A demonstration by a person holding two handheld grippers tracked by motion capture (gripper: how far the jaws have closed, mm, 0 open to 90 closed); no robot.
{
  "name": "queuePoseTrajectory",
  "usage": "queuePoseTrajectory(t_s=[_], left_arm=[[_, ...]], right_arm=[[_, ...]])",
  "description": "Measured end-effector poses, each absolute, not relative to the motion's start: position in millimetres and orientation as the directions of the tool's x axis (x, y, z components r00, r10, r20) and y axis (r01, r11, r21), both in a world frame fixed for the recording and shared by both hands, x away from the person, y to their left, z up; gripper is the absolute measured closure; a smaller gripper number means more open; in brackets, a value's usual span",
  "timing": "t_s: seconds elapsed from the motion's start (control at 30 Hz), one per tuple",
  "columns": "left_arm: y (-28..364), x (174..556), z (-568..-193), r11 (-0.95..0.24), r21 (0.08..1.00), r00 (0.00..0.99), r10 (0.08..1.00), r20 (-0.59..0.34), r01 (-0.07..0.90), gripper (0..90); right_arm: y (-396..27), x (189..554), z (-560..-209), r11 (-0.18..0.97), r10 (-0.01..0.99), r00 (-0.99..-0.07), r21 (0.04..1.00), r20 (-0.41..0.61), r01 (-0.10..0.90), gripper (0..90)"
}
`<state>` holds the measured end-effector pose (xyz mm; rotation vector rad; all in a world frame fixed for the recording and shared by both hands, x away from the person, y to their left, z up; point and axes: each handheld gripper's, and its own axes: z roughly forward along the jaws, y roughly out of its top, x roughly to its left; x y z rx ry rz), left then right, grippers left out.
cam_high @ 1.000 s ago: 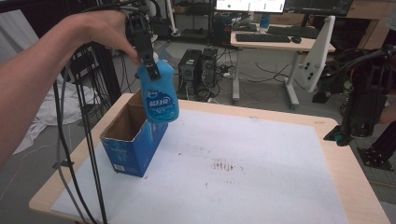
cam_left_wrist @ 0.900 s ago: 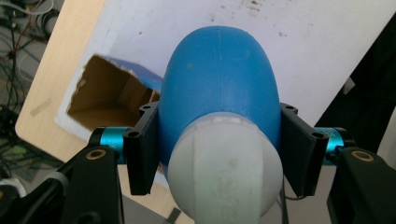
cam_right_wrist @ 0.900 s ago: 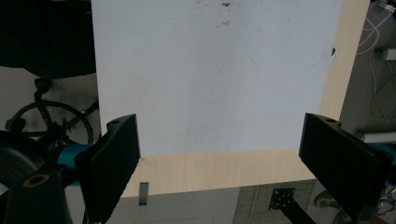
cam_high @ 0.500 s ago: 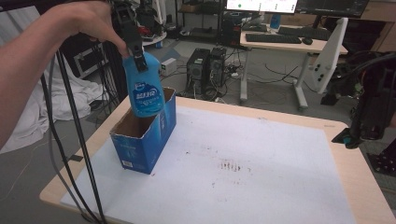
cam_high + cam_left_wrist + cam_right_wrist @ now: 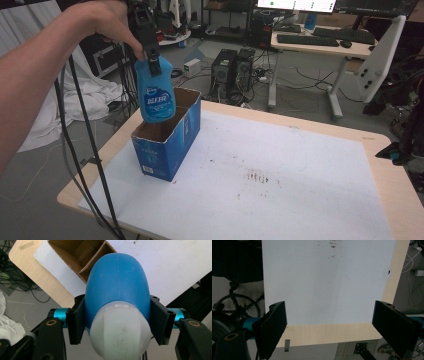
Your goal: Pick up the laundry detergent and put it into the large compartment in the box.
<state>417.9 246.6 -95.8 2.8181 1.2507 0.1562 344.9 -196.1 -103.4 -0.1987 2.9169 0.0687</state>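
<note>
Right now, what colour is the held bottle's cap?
White, on the blue bottle; its cap shows best in the left gripper view.

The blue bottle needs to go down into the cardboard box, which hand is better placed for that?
Left. The left gripper already clamps the blue bottle right over the cardboard box; the right gripper is open.

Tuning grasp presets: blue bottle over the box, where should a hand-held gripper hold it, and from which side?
By the neck, from above. The blue bottle hangs upright, its wide body tapering to a narrow neck under the white cap. The left hand-held gripper already clamps there, jaws on opposite sides. That probably leaves the body free to drop into the open cardboard box.
</note>
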Motion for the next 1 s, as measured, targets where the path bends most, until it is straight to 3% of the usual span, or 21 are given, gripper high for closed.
queuePoseTrajectory(t_s=[0.67, 1.0], left_arm=[[250, 431, -139, -0.66, 0.074, 0.659, 0.751, 0.044, 0.748, 38.4], [254, 432, -179, -0.644, 0.082, 0.644, 0.764, 0.028, 0.761, 38.3]], right_arm=[[-196, 343, -104, 0.99, -0.129, -0.966, 0.026, -0.223, -0.139, 11.7], [-195, 340, -104, 0.989, -0.134, -0.964, 0.023, -0.228, -0.143, 11.7]])
